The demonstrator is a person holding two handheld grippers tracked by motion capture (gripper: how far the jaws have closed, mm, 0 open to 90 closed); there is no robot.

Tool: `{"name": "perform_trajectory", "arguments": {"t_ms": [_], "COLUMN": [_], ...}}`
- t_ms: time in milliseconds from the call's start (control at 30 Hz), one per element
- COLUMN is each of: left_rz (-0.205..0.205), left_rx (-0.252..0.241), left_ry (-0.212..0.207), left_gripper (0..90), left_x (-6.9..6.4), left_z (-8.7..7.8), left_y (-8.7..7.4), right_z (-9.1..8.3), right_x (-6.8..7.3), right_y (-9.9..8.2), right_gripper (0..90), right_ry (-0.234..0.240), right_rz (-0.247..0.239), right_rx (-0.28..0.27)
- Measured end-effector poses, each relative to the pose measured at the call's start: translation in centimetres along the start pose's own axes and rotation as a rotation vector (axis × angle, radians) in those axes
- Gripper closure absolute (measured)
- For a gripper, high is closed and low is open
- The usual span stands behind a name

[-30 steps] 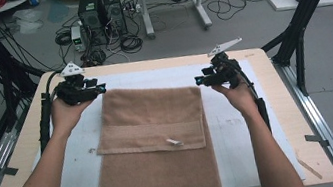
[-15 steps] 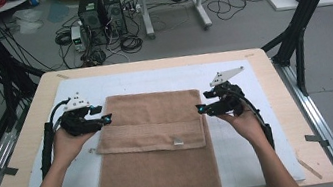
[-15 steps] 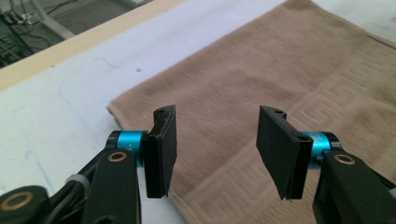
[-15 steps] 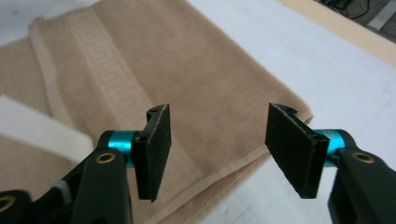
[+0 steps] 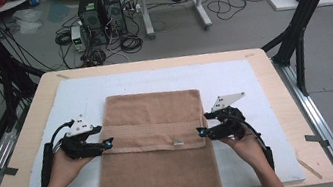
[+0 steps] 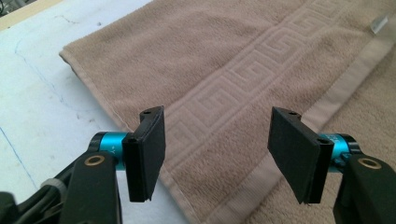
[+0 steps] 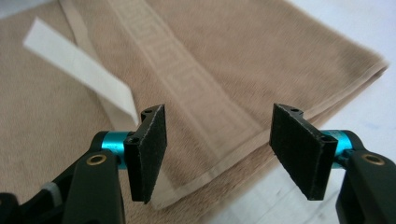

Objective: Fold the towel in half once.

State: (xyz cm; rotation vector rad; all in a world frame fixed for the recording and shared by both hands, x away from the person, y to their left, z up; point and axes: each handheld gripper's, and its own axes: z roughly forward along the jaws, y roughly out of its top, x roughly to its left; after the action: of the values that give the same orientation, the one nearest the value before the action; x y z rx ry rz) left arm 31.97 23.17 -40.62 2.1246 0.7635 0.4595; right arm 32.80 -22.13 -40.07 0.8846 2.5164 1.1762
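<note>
Although one fold has been laid, with the far end of the brown towel [image 5: 154, 141] doubled back to mid-table while its near end overhangs the near edge, further folding is judged left. Both the left gripper [image 5: 108, 144] and right gripper [image 5: 202, 132] have just been opening; nothing is held.

Tan towel [image 5: 154, 141], far end folded back, lies flat.

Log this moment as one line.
folded tan terry towel flat on white mat | left gripper open | right gripper open
</note>
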Motion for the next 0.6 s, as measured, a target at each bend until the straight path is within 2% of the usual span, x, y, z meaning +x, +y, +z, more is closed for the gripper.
{"name": "perform_trajectory", "arguments": {"t_ms": [167,267,400,467,500,533,567,600], "left_rz": [-0.006,-0.023,-0.042,-0.042,-0.034,-0.02,-0.01,-0.009], "left_rx": [0.008,0.015,0.019,0.022,0.022,0.025,0.03,0.036], "left_ry": [0.006,0.005,-0.011,-0.013,-0.02,-0.031,-0.035,-0.042], "left_gripper": [30.0,25.4,22.6,22.7,24.5,31.7,43.8,51.4], "left_x": [-0.5,-0.5,-0.3,-0.3,-0.2,-0.2,-0.2,-0.1], "left_z": [0.0,0.2,0.4,0.5,0.5,0.5,0.5,0.7], "left_y": [-1.3,-1.9,-2.4,-2.4,-2.4,-2.4,-2.4,-2.5], "right_z": [0.8,1.4,1.8,2.0,2.1,2.2,2.3,2.4], "right_x": [0.9,1.2,1.5,1.4,1.5,1.4,1.3,1.3], "right_y": [-1.3,-1.8,-2.2,-2.3,-2.4,-2.4,-2.4,-2.4], "right_gripper": [30.2,26.2,27.8,34.2,36.8,42.4,50.3,54.3], "right_ry": [0.008,0.003,0.009,0.023,0.025,0.026,0.046,0.059], "right_rz": [0.021,0.021,0.017,0.012,0.003,-0.002,0.0,-0.007], "right_rx": [0.021,0.03,0.034,0.035,0.041,0.047,0.055,0.064]}}
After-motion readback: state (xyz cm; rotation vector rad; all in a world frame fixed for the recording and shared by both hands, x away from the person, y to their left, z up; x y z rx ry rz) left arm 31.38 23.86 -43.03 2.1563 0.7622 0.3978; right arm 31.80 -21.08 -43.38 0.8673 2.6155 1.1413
